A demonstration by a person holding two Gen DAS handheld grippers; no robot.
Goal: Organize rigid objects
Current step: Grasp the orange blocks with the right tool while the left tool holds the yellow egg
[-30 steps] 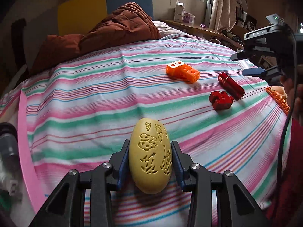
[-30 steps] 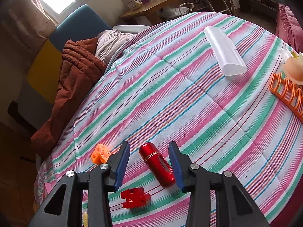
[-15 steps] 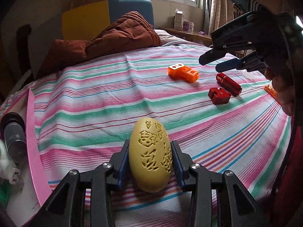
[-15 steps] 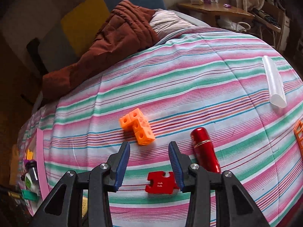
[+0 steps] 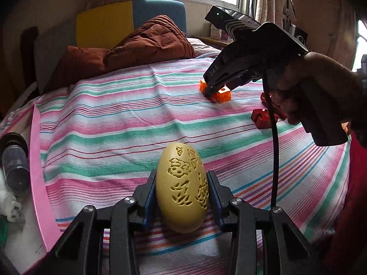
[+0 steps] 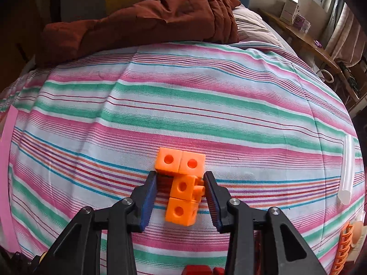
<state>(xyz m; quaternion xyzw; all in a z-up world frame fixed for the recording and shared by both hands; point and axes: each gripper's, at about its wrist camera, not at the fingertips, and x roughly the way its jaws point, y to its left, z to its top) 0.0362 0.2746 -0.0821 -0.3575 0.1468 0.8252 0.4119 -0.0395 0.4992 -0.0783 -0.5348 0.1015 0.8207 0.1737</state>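
Right tongs closing around the orange block piece

Right tongs (image 6: pixel 181 197), not yet clenched, straddle the orange block piece (image 6: pixel 183 183) on the striped bed (image 6: pixel 206 105); centre on its stem, then squeeze squarely. Left tongs (image 5: pixel 182 197) clamp the yellow carved egg (image 5: pixel 182 188), red block (image 5: pixel 261 120) at two o'clock.

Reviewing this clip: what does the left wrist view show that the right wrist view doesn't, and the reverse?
Only the left wrist view: the left gripper shut on the yellow carved egg, and the hand carrying the right gripper.
Only the right wrist view: the right gripper closing around the orange block piece, with a gap at the left pad, and a clear tube.
Both: the striped bedspread and brown quilt.
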